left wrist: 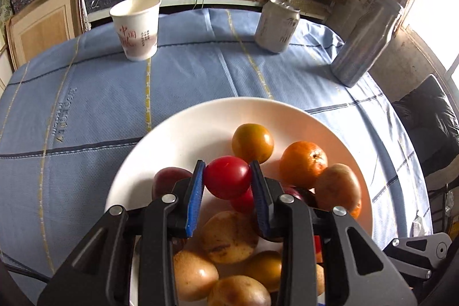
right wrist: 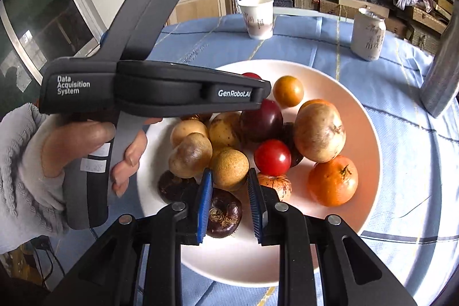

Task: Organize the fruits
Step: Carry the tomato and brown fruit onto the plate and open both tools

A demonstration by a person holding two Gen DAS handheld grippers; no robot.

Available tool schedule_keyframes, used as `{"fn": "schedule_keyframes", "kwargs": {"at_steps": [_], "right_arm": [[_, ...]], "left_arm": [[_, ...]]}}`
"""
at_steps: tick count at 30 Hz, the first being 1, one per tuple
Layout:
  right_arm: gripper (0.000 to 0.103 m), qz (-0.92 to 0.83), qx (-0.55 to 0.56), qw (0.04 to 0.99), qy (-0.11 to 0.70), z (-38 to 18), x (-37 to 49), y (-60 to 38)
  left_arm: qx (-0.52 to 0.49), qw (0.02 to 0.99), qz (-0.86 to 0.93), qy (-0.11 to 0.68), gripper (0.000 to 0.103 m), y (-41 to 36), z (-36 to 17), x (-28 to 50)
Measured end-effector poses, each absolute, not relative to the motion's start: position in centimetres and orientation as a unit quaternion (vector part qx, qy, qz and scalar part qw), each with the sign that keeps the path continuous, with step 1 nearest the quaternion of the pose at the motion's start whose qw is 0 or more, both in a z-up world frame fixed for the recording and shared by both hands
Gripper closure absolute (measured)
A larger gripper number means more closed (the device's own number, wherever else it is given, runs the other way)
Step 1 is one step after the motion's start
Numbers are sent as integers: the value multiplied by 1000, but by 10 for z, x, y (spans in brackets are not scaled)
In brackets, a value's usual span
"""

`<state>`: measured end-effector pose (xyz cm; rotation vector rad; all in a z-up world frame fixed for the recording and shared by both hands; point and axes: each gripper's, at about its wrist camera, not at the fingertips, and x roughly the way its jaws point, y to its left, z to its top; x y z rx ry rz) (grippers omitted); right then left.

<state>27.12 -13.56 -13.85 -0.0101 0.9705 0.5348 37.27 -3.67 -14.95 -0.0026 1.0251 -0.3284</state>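
Note:
A white plate on the blue cloth holds a pile of fruit. My left gripper is shut on a red tomato, held just above the pile. Beside it lie a yellow-green tomato, an orange and several tan fruits. In the right wrist view my right gripper is shut on a tan round fruit over the plate. A dark water chestnut lies under it. A second red tomato and the orange lie to the right.
A paper cup, a white can and a silver tin stand on the far side of the table. The left gripper's body and the hand fill the left of the right wrist view. Shelves with boxes stand behind.

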Motion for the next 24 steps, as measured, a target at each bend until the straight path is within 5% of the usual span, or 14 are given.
{"fn": "schedule_keyframes", "kwargs": {"at_steps": [4,10,17,24], "right_arm": [[70,260,-13,849,460,-138,272,-132],[63,256,-17,853,454,-129,265,-132],[61,242,-20,888,391,-66,247,-151],[43,225,-16,922,314,3,194,-172]], "left_arm": [[-4,857,-161,489,71,-38,-150,375],[-6,865,-151,479,40,-36,-139,371],[-4,887,-137,440,40,-21,-86,349],[4,917,-107,383,25,-3,-14,285]]}}
